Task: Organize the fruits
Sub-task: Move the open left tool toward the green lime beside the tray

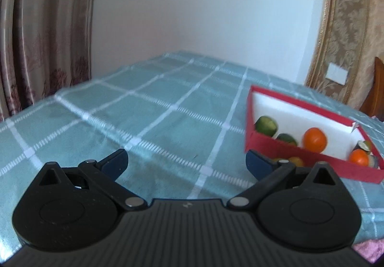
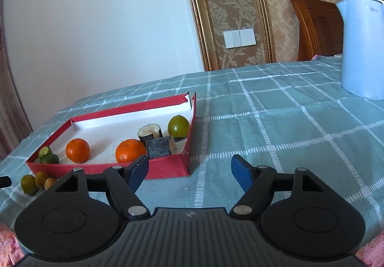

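Both hand-held grippers, left and right, stand wide open, holding nothing; red tray at left of frame holds oranges, small fruits lie outside at lower left

A box sits on the surface. In it lie two oranges, a round fruit at the right end and cut pieces beside it. Small fruits lie in front of its left corner. A kettle stands far right.
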